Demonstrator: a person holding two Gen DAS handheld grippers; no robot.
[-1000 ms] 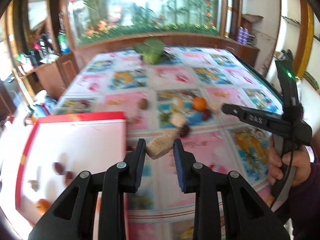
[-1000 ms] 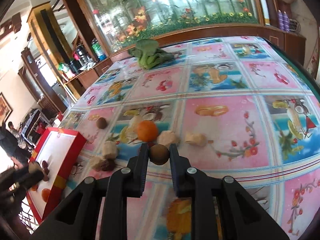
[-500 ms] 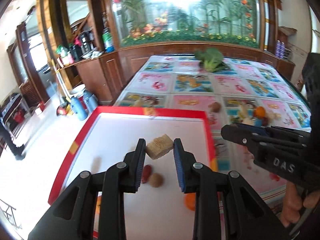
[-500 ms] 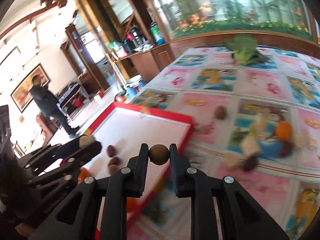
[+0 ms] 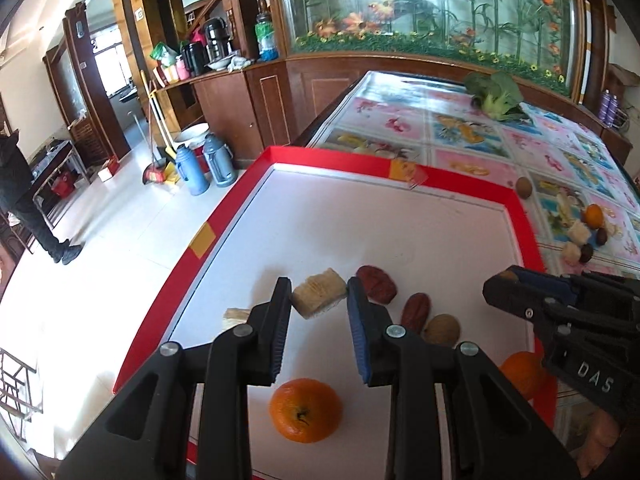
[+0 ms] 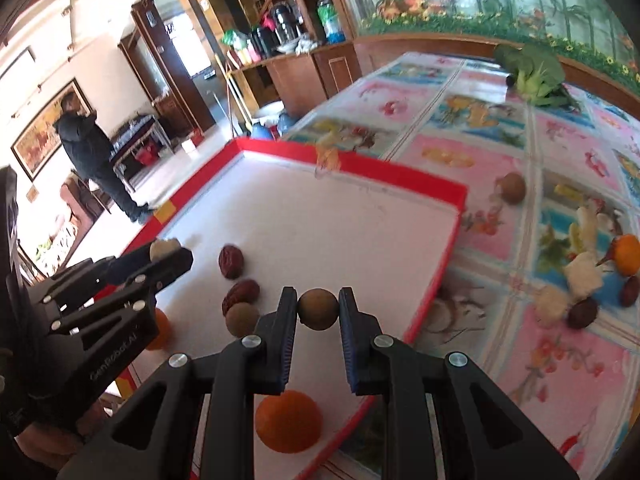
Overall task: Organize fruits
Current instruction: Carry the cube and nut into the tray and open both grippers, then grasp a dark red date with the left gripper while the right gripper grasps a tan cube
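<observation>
My left gripper [image 5: 319, 296] is shut on a pale tan fruit chunk [image 5: 318, 294] and holds it over the white, red-rimmed tray [image 5: 360, 220]. My right gripper [image 6: 318, 307] is shut on a small round brown fruit [image 6: 318, 309] above the tray's near right part [image 6: 340, 232]. In the tray lie two oranges [image 5: 306, 410], two red dates [image 5: 376, 284], a brown round fruit [image 5: 442, 330] and a tan chunk [image 5: 236, 316]. The right gripper shows in the left wrist view [image 5: 500, 284]; the left gripper shows in the right wrist view [image 6: 168, 254].
Loose fruits lie on the patterned tablecloth right of the tray: an orange [image 6: 626, 254], pale chunks [image 6: 582, 274], dark dates [image 6: 582, 312] and a brown fruit [image 6: 512, 187]. A green leafy vegetable [image 5: 496, 94] lies at the far end. The table's left edge drops to the floor.
Both grippers have swung left from the fruit pile to over the tray, each still holding its fruit. The tray now fills the foreground in both views.
</observation>
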